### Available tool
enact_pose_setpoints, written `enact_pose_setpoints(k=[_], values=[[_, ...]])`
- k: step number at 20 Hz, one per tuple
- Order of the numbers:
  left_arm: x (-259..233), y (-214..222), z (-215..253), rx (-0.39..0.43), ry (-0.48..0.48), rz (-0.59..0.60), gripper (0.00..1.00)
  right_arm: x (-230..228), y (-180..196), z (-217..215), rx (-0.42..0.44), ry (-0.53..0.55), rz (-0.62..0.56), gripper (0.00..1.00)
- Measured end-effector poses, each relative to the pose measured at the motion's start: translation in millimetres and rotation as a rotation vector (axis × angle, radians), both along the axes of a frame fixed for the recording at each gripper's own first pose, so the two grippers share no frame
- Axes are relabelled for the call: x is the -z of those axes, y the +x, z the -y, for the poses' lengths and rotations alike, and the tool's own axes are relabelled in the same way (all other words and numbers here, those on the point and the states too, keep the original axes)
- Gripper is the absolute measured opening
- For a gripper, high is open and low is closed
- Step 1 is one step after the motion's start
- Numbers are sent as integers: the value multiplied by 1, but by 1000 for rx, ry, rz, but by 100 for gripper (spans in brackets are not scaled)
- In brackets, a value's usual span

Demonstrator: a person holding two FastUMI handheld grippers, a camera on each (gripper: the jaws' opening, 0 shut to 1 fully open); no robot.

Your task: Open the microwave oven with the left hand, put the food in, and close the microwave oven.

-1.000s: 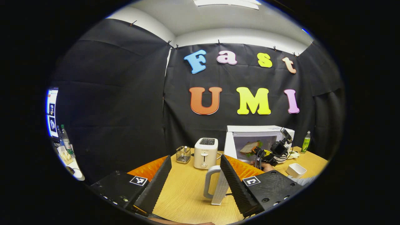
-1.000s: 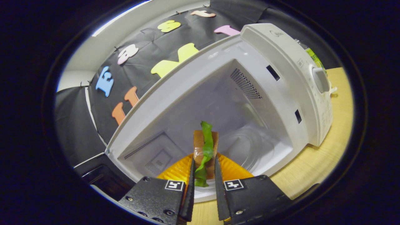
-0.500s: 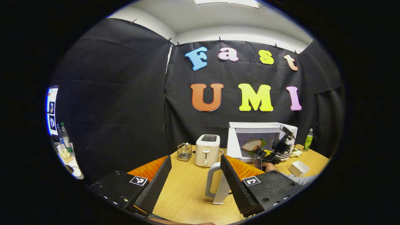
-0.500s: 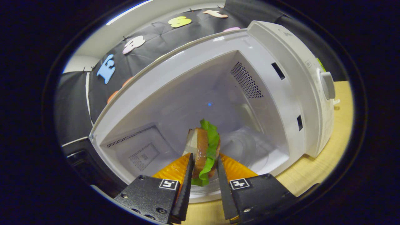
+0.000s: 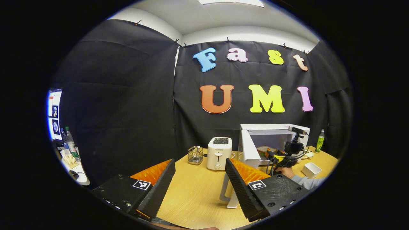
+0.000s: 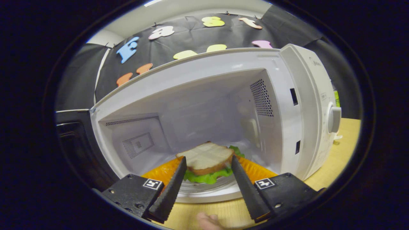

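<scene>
Light falls from a ceiling panel (image 5: pixel 231 2), which glares white at the top of the left gripper view. The black walls soak it up, so that view reads dim, while the surface (image 5: pixel 195 188) shows warm and even. In the right gripper view the microwave (image 6: pixel 223 95) cavity is bright with soft shadows. Both views bow strongly at the edges; focus stays sharp.

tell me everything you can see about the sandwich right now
The sandwich lies flat inside the open microwave, on its glass turntable. It looks like pale bread with a brown crust on top and green lettuce sticking out beneath. The right gripper has its fingers spread to either side of it, apparently no longer pressing it.
</scene>
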State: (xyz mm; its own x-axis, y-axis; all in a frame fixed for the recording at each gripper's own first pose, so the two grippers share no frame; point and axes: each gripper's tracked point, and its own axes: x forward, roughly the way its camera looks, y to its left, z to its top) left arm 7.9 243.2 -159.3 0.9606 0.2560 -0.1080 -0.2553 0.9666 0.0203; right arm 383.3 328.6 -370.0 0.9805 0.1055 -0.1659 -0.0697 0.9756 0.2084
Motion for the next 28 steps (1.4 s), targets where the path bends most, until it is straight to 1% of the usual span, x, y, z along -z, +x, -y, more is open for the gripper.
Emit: enact_pose_setpoints(k=[1,2,3,4,5,7,8,10,11,12,13,14,15,16,17,18,19,20,21,23,24,25,26,28], values=[[4,1,-4,-3,1,-6,94,0,-7,-2,-13,-18,0,85],[6,3,-8,1,3,-7,94,0,-15,-5,-36,-30,-2,88],[7,6,-10,11,5,-9,93,1,-25,-7,-60,-38,-14,99],[10,9,-9,27,12,-7,91,1,-36,-7,-78,-46,-29,99],[13,12,-12,29,21,-10,78,-1,-47,-5,-91,-41,-44,99],[18,16,-18,36,37,-4,70,-14,-71,4,-97,-29,-56,99],[21,19,-17,48,34,-3,71,-25,-85,5,-112,-27,-50,99],[24,25,-8,95,20,10,67,-49,-115,9,-158,-49,-33,99],[27,31,-12,91,18,13,66,-62,-131,11,-187,-67,-21,99],[31,31,-17,77,16,10,43,-78,-149,15,-215,-79,1,99],[36,34,-19,79,6,-1,19,-95,-167,20,-239,-92,32,99],[42,37,-18,82,-1,-6,12,-110,-184,29,-244,-115,54,99],[49,45,-19,81,-7,-7,12,-126,-200,41,-239,-142,83,99],[51,45,-13,110,-18,-17,0,-140,-215,53,-231,-167,104,99],[52,50,-13,104,-10,-14,2,-154,-229,63,-231,-187,117,99],[59,47,-15,119,-6,-23,0,-165,-243,71,-230,-196,122,98],[67,47,-10,139,-7,-40,0,-176,-256,82,-228,-200,117,99],[72,49,-8,144,-1,-41,0,-187,-269,93,-229,-203,120,92],[78,50,-5,162,-5,-55,0,-197,-281,105,-215,-212,119,98],[83,47,6,176,-18,-71,0,-214,-301,134,-178,-259,127,98],[83,44,17,195,-25,-67,0,-218,-309,150,-145,-288,115,92],[85,42,26,213,-27,-74,0,-223,-316,163,-119,-302,108,91],[85,40,32,224,-22,-76,0,-229,-322,169,-111,-299,101,99],[85,40,38,215,-5,-83,0,-231,-334,179,-113,-256,71,99]])
